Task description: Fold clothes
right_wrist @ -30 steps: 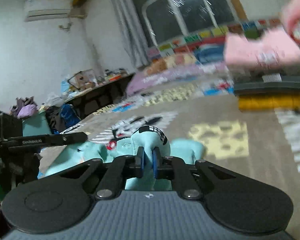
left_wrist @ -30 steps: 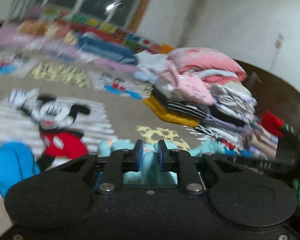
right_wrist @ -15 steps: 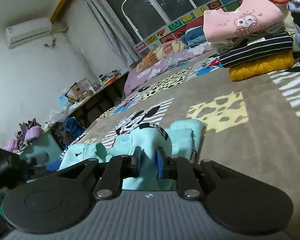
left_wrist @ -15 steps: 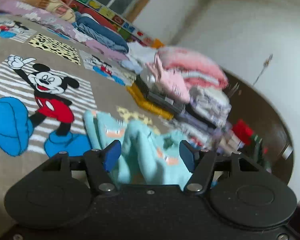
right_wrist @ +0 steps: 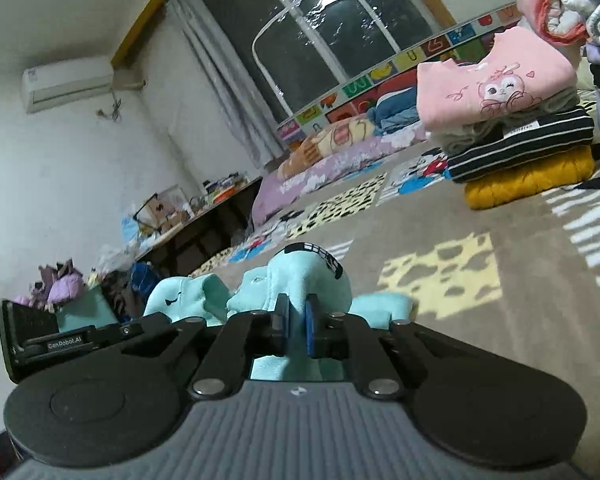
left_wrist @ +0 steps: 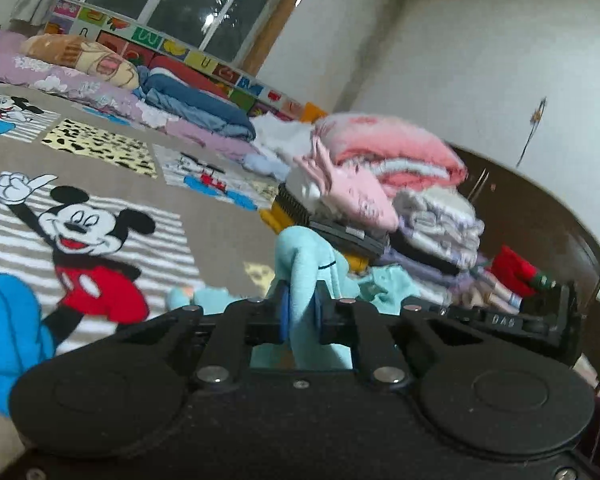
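Between both closing pairs of jaws: one mint garment (left_wrist: 300, 276), pinched by left hand-held gripper (left_wrist: 300, 314) and right hand-held gripper (right_wrist: 297, 322).

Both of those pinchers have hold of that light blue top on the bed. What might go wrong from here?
1. The left gripper is closing on only a narrow bunched fold of the light blue top; it may slip out when lifted.
2. The right gripper is closing near the striped collar, so the pull could be uneven and the fold crooked.
3. The stack of folded clothes stands close by; swinging fabric might topple it.
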The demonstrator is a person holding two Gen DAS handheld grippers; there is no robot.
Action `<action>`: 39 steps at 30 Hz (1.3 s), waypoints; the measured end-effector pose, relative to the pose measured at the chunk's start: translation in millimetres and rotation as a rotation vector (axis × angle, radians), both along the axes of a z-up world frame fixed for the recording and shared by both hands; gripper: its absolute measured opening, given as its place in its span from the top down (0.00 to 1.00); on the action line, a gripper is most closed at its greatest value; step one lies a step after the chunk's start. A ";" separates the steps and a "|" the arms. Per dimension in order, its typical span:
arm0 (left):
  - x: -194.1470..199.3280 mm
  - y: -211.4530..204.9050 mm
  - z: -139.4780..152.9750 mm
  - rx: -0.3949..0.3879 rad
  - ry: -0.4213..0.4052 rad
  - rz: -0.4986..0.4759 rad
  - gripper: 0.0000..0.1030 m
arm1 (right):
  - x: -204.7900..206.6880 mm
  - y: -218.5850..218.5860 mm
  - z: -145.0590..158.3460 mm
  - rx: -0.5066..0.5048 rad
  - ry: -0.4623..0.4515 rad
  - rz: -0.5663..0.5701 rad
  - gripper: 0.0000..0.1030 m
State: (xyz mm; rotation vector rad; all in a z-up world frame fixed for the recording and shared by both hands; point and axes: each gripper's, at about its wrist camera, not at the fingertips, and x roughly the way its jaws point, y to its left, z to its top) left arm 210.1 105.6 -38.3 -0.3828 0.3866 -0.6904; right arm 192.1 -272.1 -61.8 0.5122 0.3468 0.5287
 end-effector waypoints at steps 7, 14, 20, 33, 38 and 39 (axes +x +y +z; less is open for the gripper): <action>37.2 1.5 -6.8 -0.029 0.029 0.037 0.93 | 36.3 -3.0 -2.4 0.029 0.001 -0.019 0.91; 64.6 -0.3 -24.3 -0.026 0.103 0.070 0.93 | 65.7 2.6 -9.8 0.031 0.020 -0.040 0.91; 68.5 0.0 -35.2 -0.006 0.138 0.090 0.93 | 78.8 5.0 -29.1 0.023 0.085 -0.052 0.91; 31.2 3.4 -14.1 0.037 0.075 0.191 0.58 | 58.9 4.7 -12.4 -0.037 0.048 -0.090 0.69; -17.2 -12.2 12.5 0.132 -0.067 0.151 0.58 | 10.6 11.1 13.7 -0.217 -0.079 -0.076 0.68; -27.8 -19.2 18.0 0.166 -0.103 0.125 0.58 | -0.6 14.3 19.0 -0.264 -0.108 -0.062 0.68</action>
